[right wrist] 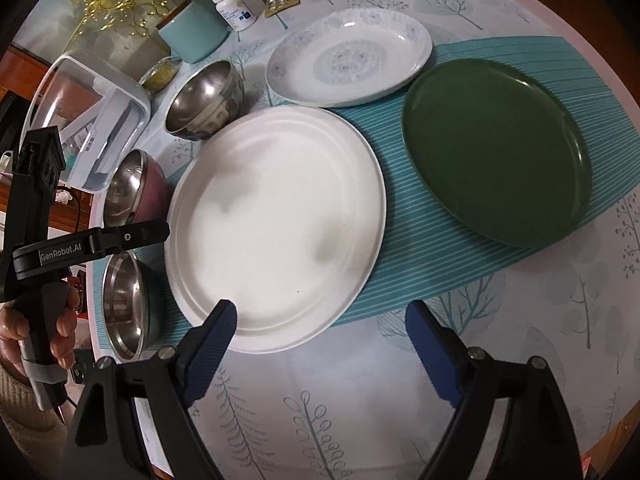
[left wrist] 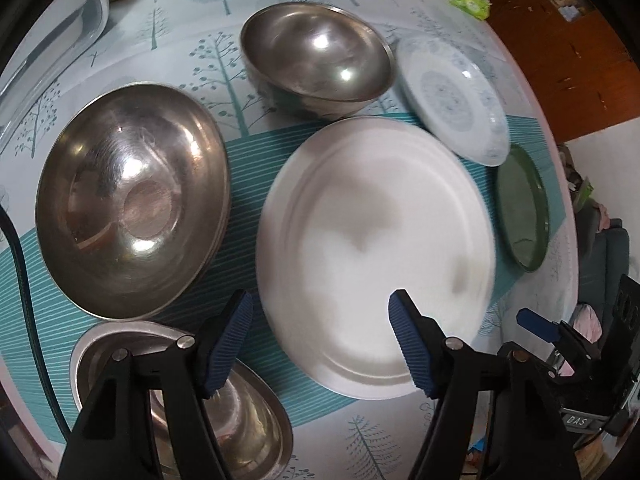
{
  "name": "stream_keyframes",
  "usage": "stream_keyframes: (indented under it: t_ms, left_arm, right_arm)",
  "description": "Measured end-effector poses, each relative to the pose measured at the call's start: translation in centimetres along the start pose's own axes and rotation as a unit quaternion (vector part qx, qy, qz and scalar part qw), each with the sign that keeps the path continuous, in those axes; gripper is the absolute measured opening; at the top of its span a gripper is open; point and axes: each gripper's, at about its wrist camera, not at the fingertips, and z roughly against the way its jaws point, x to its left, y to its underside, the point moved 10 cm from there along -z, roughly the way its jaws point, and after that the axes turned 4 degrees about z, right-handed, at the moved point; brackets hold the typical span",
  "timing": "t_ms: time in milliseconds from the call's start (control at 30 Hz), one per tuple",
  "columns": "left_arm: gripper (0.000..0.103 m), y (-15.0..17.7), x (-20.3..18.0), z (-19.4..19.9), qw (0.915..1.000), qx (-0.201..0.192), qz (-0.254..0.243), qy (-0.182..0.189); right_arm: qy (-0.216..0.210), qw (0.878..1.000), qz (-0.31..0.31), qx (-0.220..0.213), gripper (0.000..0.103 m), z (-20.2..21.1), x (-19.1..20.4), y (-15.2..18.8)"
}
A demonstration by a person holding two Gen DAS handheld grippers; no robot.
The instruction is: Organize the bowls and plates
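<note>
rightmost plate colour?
Dark green plate, plain, no pattern. Clearest in the right wrist view.

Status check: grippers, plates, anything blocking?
Left gripper open, empty, over large white plate. Right gripper open, empty. Dark green plate unstacked. Nothing blocking.

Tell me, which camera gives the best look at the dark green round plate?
The right wrist view: the dark green round plate lies there whole and broad, resting on the striped teal mat. In the left wrist view the plate is squeezed into a thin oval at the picture's right edge.
</note>
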Motion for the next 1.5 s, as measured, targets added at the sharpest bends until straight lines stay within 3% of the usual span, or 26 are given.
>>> stream_keyframes:
  t_ms: [633,900,1267,1433,1500]
  left_arm:
    - [0.069,-0.9,1.6,-2.1,0.9993,0.015,0.006,-0.035]
    - [0.067,-1.4,0.6,-3.1,0.9988,0.033,0.013,-0.035]
    - [0.059,-2.0,0.5,-4.4,0.9983,0.030,0.024,-0.043]
    - [0.047,-2.1,0.5,-4.6,0.9975,0.020,0.027,-0.062]
    - [0.034,-2.1,0.8,-4.5,0.9966,0.015,0.028,-0.076]
  right_arm:
    - [-0.037,0.998,-0.043,0.030,0.063,-2.9,-1.3,-1.5]
    - [-0.035,0.997,-0.062,0.033,0.060,-3.5,-1.9,-2.3]
    - [-0.043,0.995,-0.080,0.040,0.041,-4.7,-2.7,-2.9]
    - [-0.032,0.995,-0.086,0.033,0.032,-4.8,-3.1,-3.2]
    - [-0.017,0.996,-0.080,0.032,0.024,-4.7,-3.3,-3.1]
